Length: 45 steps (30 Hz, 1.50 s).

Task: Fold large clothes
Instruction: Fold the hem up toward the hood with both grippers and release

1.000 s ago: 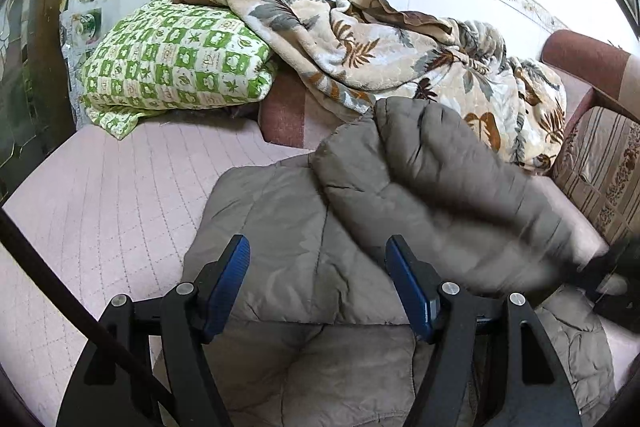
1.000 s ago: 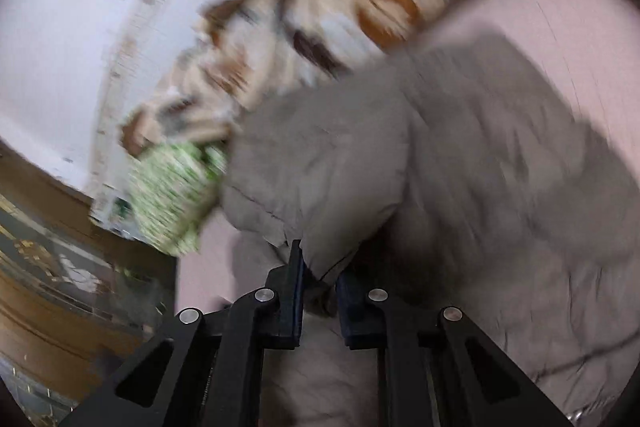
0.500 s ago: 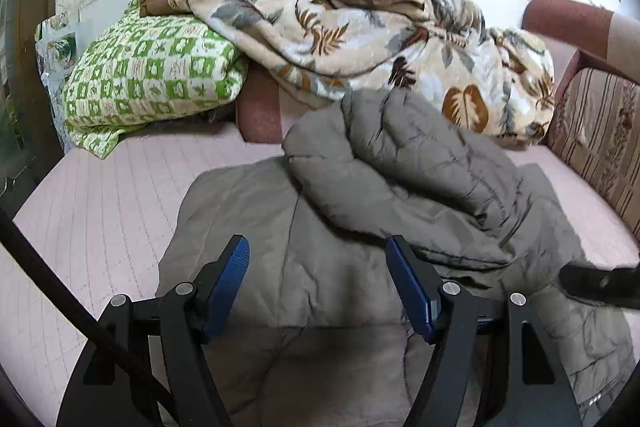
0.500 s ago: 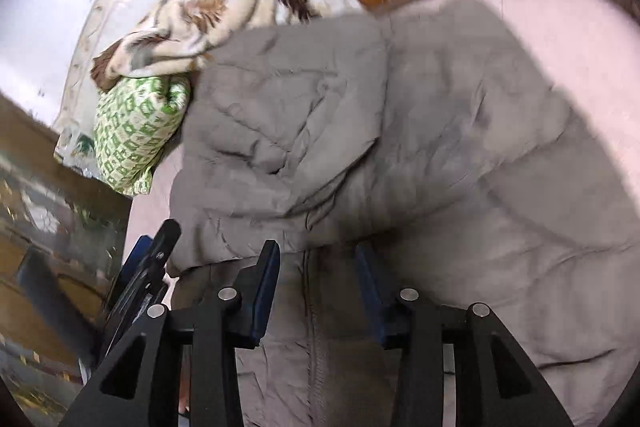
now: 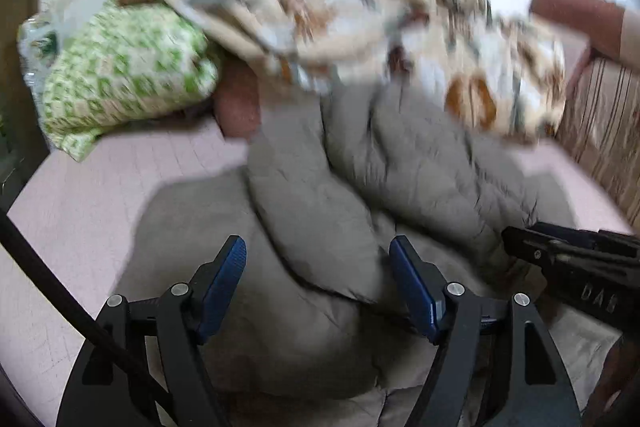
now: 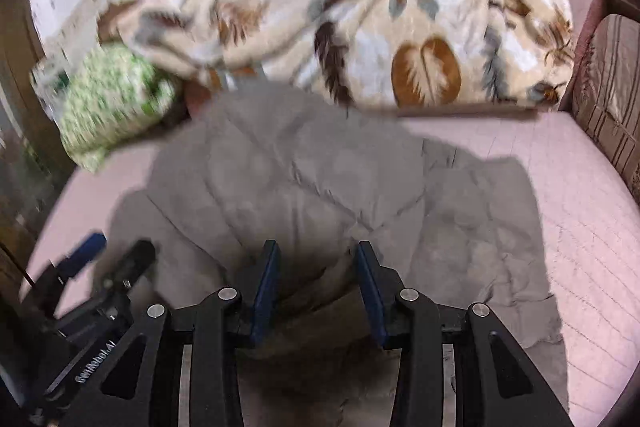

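A grey quilted jacket (image 5: 320, 211) lies spread on the pink bed sheet (image 5: 88, 211), with one sleeve folded across its body. It also shows in the right wrist view (image 6: 320, 179). My left gripper (image 5: 318, 275) is open and empty, hovering over the jacket's near part. My right gripper (image 6: 316, 275) is open and empty above the folded sleeve's end. The right gripper shows at the right edge of the left wrist view (image 5: 568, 259). The left gripper shows at the lower left of the right wrist view (image 6: 100, 267).
A green checked pillow (image 5: 120, 79) lies at the back left. A leaf-patterned blanket (image 6: 400, 39) is heaped along the wall. A striped cushion (image 6: 608, 99) and brown sofa arm (image 5: 576, 15) stand at the right.
My right gripper opened and let go of the sleeve, which now lies folded across the jacket. The right gripper swung round to face the wall. The left gripper stayed open and shifted slightly.
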Motion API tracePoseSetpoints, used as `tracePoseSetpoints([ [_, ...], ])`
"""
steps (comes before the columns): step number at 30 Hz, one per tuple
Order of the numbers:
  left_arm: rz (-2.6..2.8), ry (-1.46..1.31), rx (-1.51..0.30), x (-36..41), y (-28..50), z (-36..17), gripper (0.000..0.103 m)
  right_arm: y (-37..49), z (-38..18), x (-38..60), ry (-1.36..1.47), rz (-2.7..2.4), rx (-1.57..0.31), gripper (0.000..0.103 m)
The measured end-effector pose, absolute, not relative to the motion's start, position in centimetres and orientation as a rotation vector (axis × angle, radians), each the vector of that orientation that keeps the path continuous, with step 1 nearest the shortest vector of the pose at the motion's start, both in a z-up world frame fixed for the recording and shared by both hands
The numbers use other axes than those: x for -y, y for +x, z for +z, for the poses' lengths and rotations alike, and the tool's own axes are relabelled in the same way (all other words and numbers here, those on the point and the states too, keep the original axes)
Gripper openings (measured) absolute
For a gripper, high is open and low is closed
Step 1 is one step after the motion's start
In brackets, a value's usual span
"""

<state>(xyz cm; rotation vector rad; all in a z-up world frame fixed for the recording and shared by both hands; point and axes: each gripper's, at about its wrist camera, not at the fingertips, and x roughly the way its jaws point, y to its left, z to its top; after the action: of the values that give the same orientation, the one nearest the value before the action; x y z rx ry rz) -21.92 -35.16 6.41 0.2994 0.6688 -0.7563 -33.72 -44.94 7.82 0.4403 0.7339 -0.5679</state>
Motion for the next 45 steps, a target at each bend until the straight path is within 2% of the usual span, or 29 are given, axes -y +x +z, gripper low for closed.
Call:
tracePoseSetpoints([
  [3, -0.721, 0.383, -0.734, 36.3, -21.5, 3.6, 0.075, -33.5, 4.7, 45.2, 0.440, -0.571, -0.796, 0.043],
  [8, -0.718, 0.410, -0.718, 36.6, -21.8, 3.4, 0.075, -32.8, 2.0, 45.6, 0.449, -0.566, -0.842, 0.043],
  [13, -0.752, 0.327, -0.681, 33.8, -22.9, 6.0, 0.075, -35.2, 5.5, 44.2, 0.458, -0.537, -0.770, 0.043],
  [16, -0.751, 0.324, -0.657, 31.9, -24.4, 7.4, 0.075, -38.7, 7.9, 41.6, 0.411, -0.524, -0.719, 0.049],
  [23, -0.798, 0.342, -0.676, 26.7, -29.5, 8.3, 0.075, -46.9, 7.7, 34.5, 0.396, -0.475, -0.717, 0.054],
  [27, -0.789, 0.334, -0.724, 22.2, -33.4, 7.0, 0.075, -49.9, 6.7, 32.0, 0.388, -0.464, -0.741, 0.054],
  [30, -0.762, 0.323, -0.762, 19.5, -35.2, 5.9, 0.075, -52.1, 6.0, 31.0, 0.396, -0.474, -0.746, 0.058],
  [36, -0.680, 0.398, -0.764, 16.0, -38.3, 3.4, 0.075, -54.6, 4.4, 29.7, 0.417, -0.462, -0.760, 0.058],
  [42, -0.652, 0.444, -0.752, 14.8, -39.3, 1.3, 0.076, -54.2, 0.9, 29.3, 0.387, -0.490, -0.866, 0.065],
  [45, -0.637, 0.459, -0.727, 14.7, -39.7, 0.9, 0.079, -54.1, 0.6, 29.0, 0.371, -0.498, -0.866, 0.070],
])
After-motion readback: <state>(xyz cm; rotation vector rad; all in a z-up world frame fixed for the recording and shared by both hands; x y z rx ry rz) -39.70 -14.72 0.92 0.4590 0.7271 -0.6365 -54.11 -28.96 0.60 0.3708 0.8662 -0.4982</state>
